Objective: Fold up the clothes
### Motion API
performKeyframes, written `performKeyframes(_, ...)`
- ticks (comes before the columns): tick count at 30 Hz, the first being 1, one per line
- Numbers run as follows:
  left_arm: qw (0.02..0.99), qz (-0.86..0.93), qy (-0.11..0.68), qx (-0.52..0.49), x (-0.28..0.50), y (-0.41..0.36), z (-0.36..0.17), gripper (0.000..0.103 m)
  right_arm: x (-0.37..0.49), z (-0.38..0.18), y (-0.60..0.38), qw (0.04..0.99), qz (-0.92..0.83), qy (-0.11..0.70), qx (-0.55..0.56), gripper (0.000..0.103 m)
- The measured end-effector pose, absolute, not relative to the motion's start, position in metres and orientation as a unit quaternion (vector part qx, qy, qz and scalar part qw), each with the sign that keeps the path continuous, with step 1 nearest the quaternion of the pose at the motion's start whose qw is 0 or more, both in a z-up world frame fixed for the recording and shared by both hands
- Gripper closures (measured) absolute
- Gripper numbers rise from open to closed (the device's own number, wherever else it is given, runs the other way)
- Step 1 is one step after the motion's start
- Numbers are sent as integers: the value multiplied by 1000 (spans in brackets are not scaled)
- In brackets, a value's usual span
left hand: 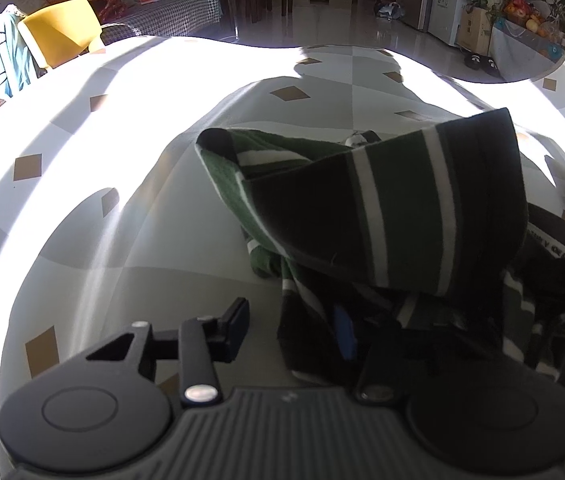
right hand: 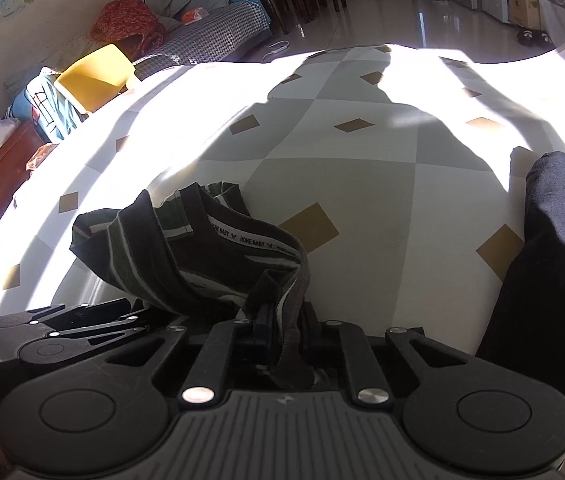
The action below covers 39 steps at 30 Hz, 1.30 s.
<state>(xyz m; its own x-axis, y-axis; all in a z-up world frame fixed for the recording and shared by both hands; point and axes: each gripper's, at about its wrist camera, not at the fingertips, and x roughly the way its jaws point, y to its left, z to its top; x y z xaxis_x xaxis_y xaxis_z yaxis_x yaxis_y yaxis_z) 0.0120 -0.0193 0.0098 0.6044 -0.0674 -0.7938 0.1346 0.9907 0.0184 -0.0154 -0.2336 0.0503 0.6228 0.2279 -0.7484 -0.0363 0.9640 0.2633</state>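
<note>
A small green garment (left hand: 382, 208) with white stripes and a dark printed waistband (right hand: 242, 240) hangs bunched just above the table (left hand: 122, 240). My right gripper (right hand: 282, 336) is shut on the waistband, which runs down between its fingers. My left gripper (left hand: 294, 328) sits at the garment's near left edge. Its left finger (left hand: 238, 324) stands bare, with a gap to the cloth. The cloth drapes over and hides its right finger. The left gripper's black linkage (right hand: 82, 320) shows at the lower left of the right wrist view, under the garment.
The table cover (right hand: 362, 200) has grey and white diamonds with tan patches, half in bright sun. A dark navy cloth (right hand: 562, 260) lies at the right. A yellow chair (left hand: 62, 28) stands past the far left edge. A sofa and tiled floor lie beyond.
</note>
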Motion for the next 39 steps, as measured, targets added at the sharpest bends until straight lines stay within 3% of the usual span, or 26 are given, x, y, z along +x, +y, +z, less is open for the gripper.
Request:
performKeyframes(24,865,-1,502,31,-31,21,21,57,-7,62,-271,913,-68,381,129,93)
performKeyframes(26,863,1,505,33,-35,21,22,57,-7,61,-272,912,-63,382,137,89)
performKeyframes(29,863,0,504,37,-42,20,23,56,-8,63,-274,910,-56,385,145,72)
performKeyframes(30,867,0,498,31,-42,22,26,55,-9,65,-274,911,-55,383,145,71)
performKeyframes(33,879,0,477,10,-43,26,34,44,-12,69,-272,913,-49,377,146,67)
performKeyframes(37,896,-5,443,5,-44,25,46,16,-16,73,-272,917,-40,369,147,65)
performKeyframes(39,903,-9,429,20,-40,17,50,13,-17,75,-273,919,-39,363,150,65)
